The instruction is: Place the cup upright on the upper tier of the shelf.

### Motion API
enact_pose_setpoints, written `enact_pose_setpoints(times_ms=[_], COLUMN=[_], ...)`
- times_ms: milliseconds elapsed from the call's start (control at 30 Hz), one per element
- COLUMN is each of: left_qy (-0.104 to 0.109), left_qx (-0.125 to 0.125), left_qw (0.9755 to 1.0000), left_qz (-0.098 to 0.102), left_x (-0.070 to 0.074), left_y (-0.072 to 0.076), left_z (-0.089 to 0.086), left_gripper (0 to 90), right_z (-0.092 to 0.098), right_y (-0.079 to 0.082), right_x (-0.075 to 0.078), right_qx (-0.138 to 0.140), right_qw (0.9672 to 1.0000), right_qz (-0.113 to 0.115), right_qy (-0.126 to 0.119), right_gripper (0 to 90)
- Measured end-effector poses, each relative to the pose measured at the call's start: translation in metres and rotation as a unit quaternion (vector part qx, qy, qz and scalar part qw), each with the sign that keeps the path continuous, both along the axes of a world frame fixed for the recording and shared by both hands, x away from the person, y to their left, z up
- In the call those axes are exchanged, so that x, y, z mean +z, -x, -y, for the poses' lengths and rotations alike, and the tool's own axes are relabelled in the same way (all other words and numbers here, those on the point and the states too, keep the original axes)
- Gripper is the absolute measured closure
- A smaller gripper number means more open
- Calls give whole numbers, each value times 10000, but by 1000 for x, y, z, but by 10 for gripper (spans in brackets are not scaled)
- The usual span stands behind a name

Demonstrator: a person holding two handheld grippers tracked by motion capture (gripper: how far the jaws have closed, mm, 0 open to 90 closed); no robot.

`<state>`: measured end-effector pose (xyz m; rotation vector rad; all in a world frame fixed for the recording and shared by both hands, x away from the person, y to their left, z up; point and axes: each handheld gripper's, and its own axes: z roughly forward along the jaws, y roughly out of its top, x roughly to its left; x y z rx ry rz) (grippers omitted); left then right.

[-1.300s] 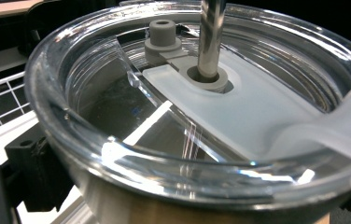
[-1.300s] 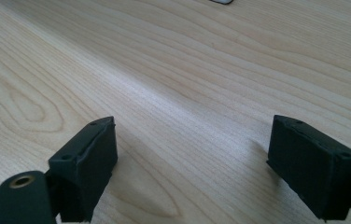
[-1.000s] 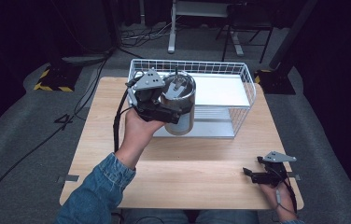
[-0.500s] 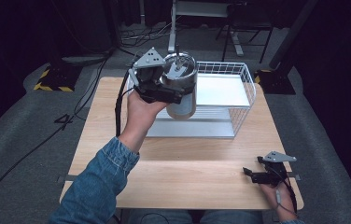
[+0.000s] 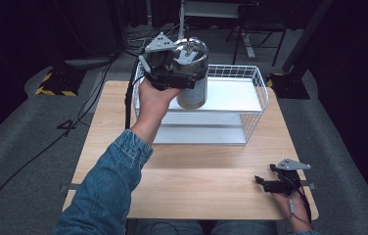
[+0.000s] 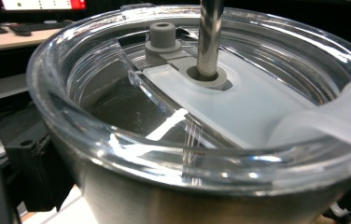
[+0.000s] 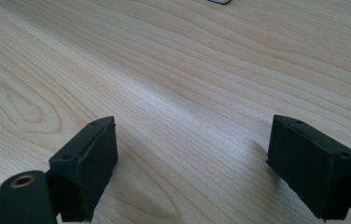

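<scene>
The steel tumbler (image 5: 192,85) hung in the air over the left end of a white wire basket (image 5: 259,90), clear of its rim and tilted a little, its top leaning toward the person. A clear lid (image 6: 262,100) sat on the tumbler, and a metal straw (image 6: 209,37) stood up through a grey ring near the lid's middle. In the left gripper view the lid's rim came very close to the camera, with the brushed steel wall below it and one black jaw just beside that wall at the lower left.

The left gripper (image 5: 176,78) was clamped on the tumbler near its top, from the tumbler's left side, and carried it alone. The left hand (image 5: 151,100) held that gripper up, with a denim sleeve (image 5: 108,188) running down to the bottom edge of the high view.

The basket stood at the far side of a light wooden table (image 5: 196,169), with a white sheet (image 5: 233,95) lying inside it.

The right gripper (image 5: 266,184) lay low on the table near its front right corner, well apart from the basket, in the right hand (image 5: 295,205). Its jaws stood apart with bare wood between them and gripped nothing.
</scene>
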<state>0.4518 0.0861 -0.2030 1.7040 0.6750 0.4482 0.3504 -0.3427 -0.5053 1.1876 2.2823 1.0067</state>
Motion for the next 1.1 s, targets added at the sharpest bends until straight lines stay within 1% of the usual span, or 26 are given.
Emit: enact_pose_setpoints(times_ms=[200,233,267,300,367,433,533,600,667,733,767,933,1000,1100], left_qy=[-19,-40,-40,-63,-74,-89,-19,-55,-146,-155,-167,-249,-326,-326], left_qx=[132,174,174,246,292,340,410,436,513,540,576,638,686,689], left_qw=[9999,9998,9998,9997,9995,9994,9992,9990,9985,9983,9980,9973,9967,9967], left_qz=[55,62,62,57,56,27,-19,-85,-138,-141,-184,-273,-280,-293], left_x=[0,-1,-1,-1,-1,-2,-6,-9,-12,-14,-16,-23,-26,-27], left_y=[-14,-20,-20,-25,-28,-34,-41,-46,-53,-55,-58,-64,-67,-68], left_z=[7,9,9,12,13,15,18,22,28,29,31,35,36,37], left_gripper=[35,35,35,35,35,35,35,35,35,35,35,35,35,35], right_z=[0,0,0,0,0,0,0,0,0,0,0,0,0,0], right_y=[0,0,0,0,0,0,0,0,0,0,0,0,0,0], right_x=[0,0,0,0,0,0,0,0,0,0,0,0,0,0], right_qx=[0,6,6,6,5,5,6,6,7,7,8,9,9,10], right_qw=[10000,10000,10000,10000,10000,10000,10000,10000,10000,10000,10000,10000,10000,10000], right_qz=[0,-2,-2,-1,-1,-2,-1,-1,-2,-2,0,0,-1,0], right_qy=[0,-4,-4,-3,-3,-4,-3,-3,-4,-5,-4,-4,-5,-5], right_gripper=[162,161,161,162,162,162,162,162,162,162,162,162,162,162])
